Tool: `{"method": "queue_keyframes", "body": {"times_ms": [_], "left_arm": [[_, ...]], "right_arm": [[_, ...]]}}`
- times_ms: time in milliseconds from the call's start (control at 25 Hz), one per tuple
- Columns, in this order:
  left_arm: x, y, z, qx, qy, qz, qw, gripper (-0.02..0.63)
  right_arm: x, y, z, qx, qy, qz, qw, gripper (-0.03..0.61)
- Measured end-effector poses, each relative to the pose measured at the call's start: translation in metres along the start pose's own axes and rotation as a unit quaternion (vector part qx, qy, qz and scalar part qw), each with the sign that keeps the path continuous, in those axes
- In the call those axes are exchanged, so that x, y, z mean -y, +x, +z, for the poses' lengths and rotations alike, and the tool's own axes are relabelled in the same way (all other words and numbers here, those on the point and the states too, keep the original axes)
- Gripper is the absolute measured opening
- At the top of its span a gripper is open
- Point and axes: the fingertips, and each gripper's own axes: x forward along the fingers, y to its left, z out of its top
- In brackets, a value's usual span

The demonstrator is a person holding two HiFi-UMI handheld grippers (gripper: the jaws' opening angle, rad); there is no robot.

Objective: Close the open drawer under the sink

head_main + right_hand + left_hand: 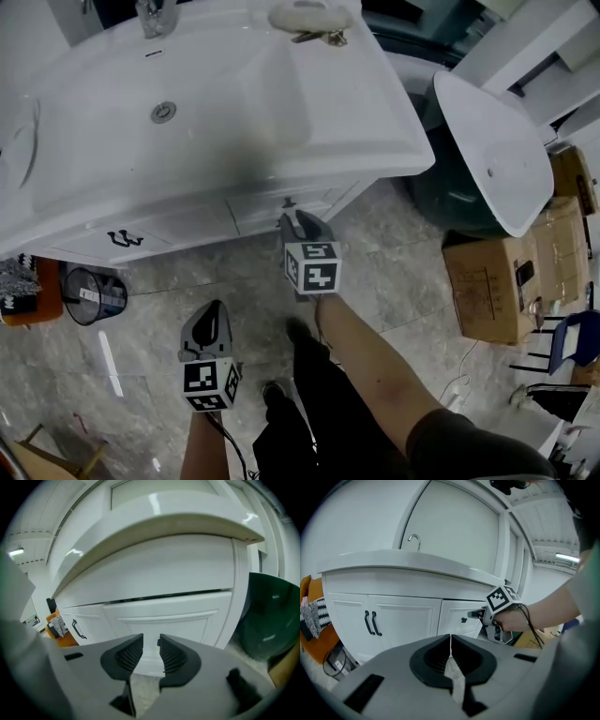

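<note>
Nearest the lens, lower right of the head view: the person's right forearm [375,366], reaching up-frame toward the vanity.

Right gripper [292,217] sat at centre frame, tip close to the drawer [258,214] under the sink [281,84]. Contact could not be judged from above.

Right gripper view: jaws stood apart with a narrow gap and gripped nothing. The white drawer front [164,616] filled the middle of the frame dead ahead. Its long axis ran left to right across the picture. A dark seam ran along its upper edge, so it was probably not fully home.

The drawer's small dark knob [464,619] showed in the left gripper view, just left of the right gripper's tip.

Left gripper [214,314] hung lower left of centre in the head view, well apart from the vanity. Its jaws were pressed together along a thin seam, empty [450,637]. It faced the paired black door handles [372,623], not the drawer.

Judgement: the right hand was clearly the nearer. The drawer lay straight along its pointing line, so the coming move would be a push square to the front, up-frame in the head view.
</note>
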Motion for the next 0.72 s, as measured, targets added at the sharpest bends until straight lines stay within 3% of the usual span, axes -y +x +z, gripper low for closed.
{"method": "queue_keyframes", "body": {"times_ms": [400, 720], "left_arm": [[0.041, -0.115, 0.031, 0.043, 0.033, -0.042, 0.9977, 0.017], [0.078, -0.180, 0.032, 0.043, 0.038, -0.054, 0.9969, 0.017]], "right_arm": [[-0.039, -0.166, 0.014, 0.047, 0.029, -0.015, 0.998, 0.049], [-0.051, -0.274, 0.013, 0.060, 0.034, -0.004, 0.998, 0.040]]}}
